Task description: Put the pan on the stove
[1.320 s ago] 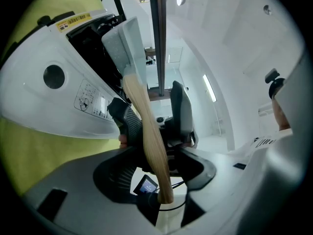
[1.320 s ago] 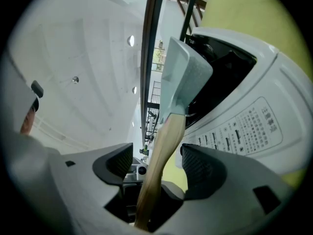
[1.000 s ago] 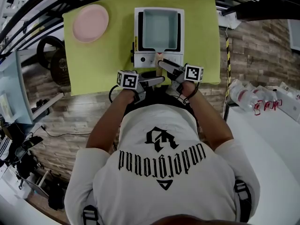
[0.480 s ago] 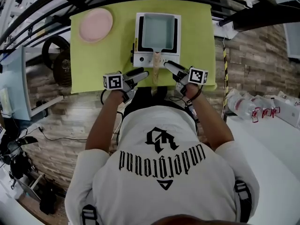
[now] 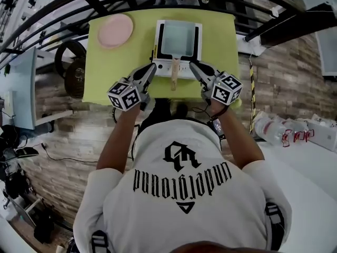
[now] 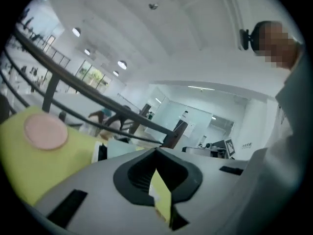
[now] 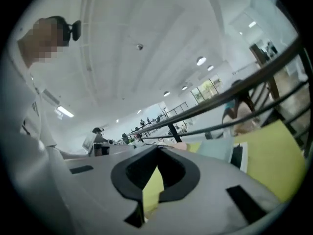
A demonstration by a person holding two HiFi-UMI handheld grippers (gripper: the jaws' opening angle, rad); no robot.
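Head view: left gripper (image 5: 150,68), right gripper (image 5: 193,66) just closed on nothing.

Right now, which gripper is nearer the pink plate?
Left. The left gripper sits left of the pan handle, below-right of the pink plate in the head view. The right gripper is across the handle, farther off. Both jaws have just closed, empty.

Pan (image 5: 178,39) on stove (image 5: 163,67), mid-table (image 5: 105,73); plate (image 5: 115,29) left of stove, well apart; handle (image 5: 175,70) toward person; left gripper (image 5: 150,67), right gripper (image 5: 194,66) flank handle.
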